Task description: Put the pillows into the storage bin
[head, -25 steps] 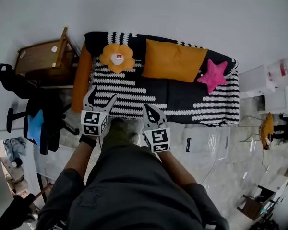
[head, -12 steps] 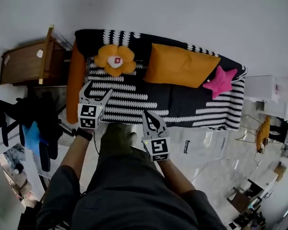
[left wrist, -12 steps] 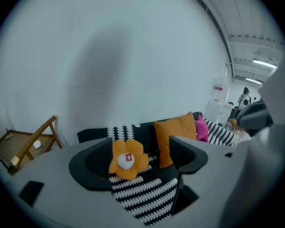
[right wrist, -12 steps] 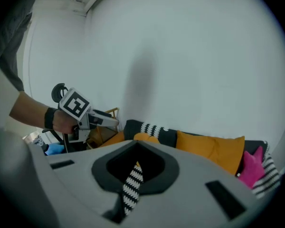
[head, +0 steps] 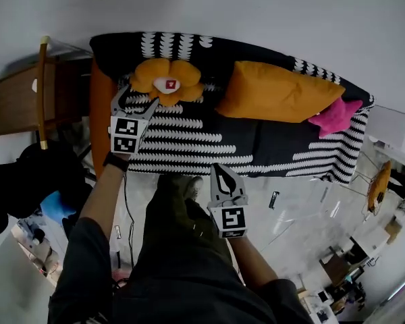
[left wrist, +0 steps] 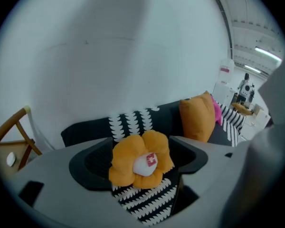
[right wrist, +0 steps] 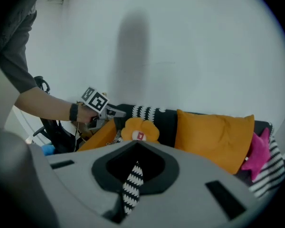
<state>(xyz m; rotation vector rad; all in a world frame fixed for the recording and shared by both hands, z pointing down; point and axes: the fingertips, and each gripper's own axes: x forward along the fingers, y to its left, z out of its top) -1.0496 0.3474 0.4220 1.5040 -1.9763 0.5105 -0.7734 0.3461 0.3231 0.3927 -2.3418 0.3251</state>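
Head view: left gripper (head: 138, 96), jaws apart, aims at the flower pillow (head: 167, 81) on the sofa (head: 189, 144), evidently for grasping; right gripper (head: 223, 172) clenched, empty.

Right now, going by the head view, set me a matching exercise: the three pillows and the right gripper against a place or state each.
1 flower pillow; 2 long orange pillow; 3 pink star pillow; 4 right gripper
A picture-right end of the sofa; B jaws together; C picture-left end of sofa; D middle of sofa
Pairs: 1-C, 2-D, 3-A, 4-B
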